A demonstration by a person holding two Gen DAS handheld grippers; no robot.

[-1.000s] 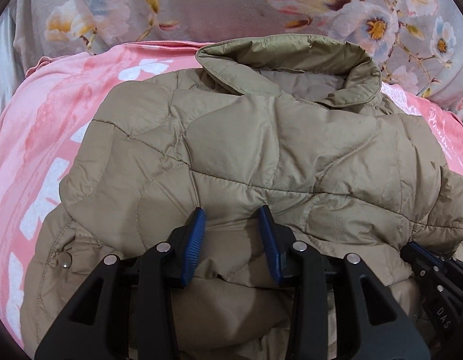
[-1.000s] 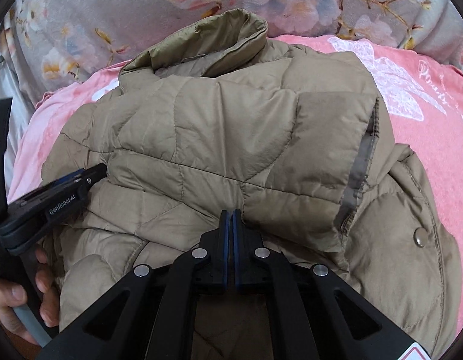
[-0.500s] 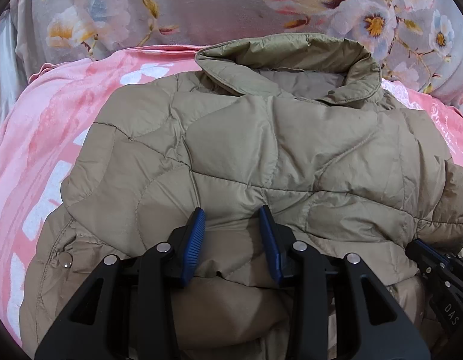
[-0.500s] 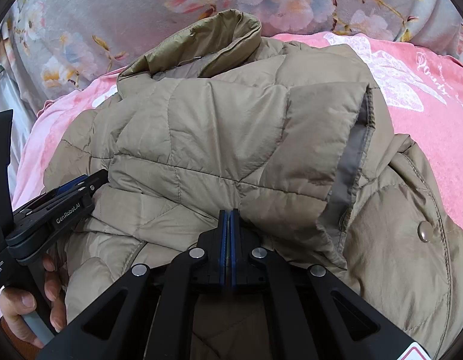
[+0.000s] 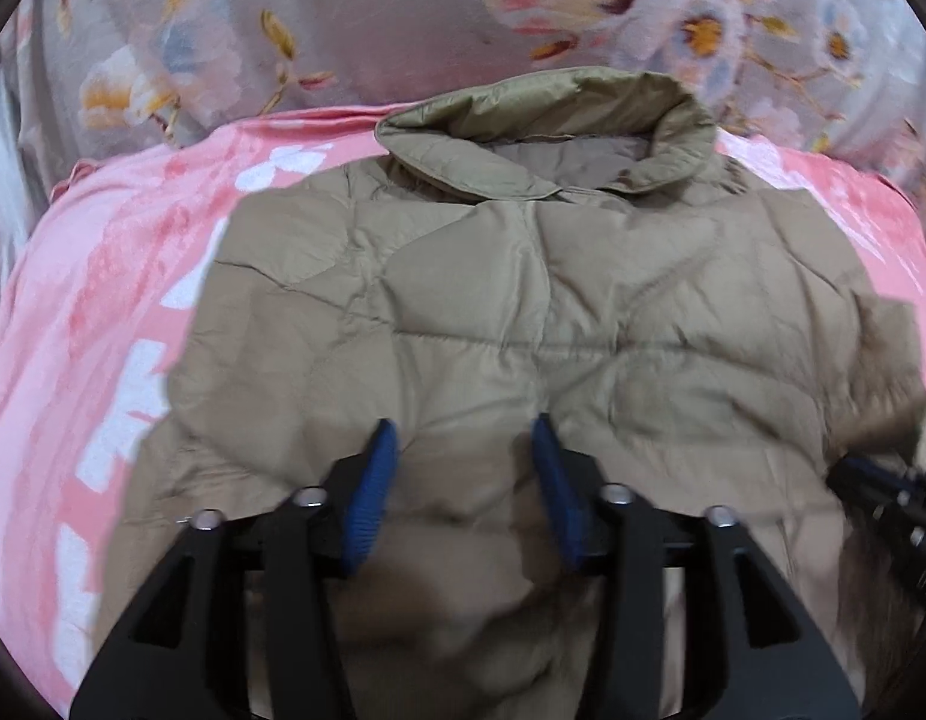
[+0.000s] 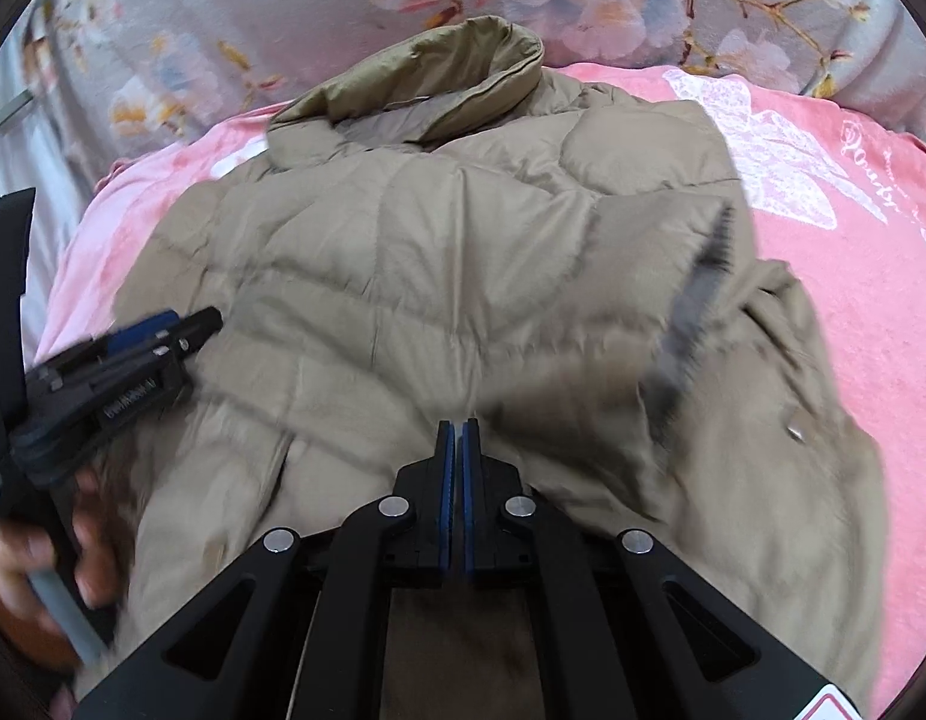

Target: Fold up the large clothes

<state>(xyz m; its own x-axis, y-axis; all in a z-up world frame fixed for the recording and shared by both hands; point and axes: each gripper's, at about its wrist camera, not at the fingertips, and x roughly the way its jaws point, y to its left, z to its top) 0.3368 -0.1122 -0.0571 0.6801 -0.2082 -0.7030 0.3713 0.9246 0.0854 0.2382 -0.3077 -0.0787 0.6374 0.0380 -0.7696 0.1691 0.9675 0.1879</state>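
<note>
A tan quilted puffer jacket (image 5: 523,300) lies on a pink blanket, collar (image 5: 553,114) at the far end, its sides folded in. My left gripper (image 5: 463,468) is open, its blue pads low over the jacket's near part with fabric between them. In the right wrist view the jacket (image 6: 463,252) fills the middle, with a folded sleeve cuff (image 6: 703,276) on the right. My right gripper (image 6: 457,450) has its jaws together at the jacket's near fold; whether fabric is pinched is hidden. The left gripper (image 6: 181,330) shows at the left edge there.
The pink blanket (image 5: 103,312) with white patterns covers the bed around the jacket. A grey floral bedding (image 5: 403,18) rises behind the collar. The right gripper's tip (image 5: 889,498) shows at the right edge of the left wrist view. A snap button (image 6: 796,433) sits on the jacket's right.
Both grippers have moved forward and up over the jacket, and the view is blurred with motion. The near part of the jacket has lifted and bunched toward the collar. Jaw openings are unchanged.
</note>
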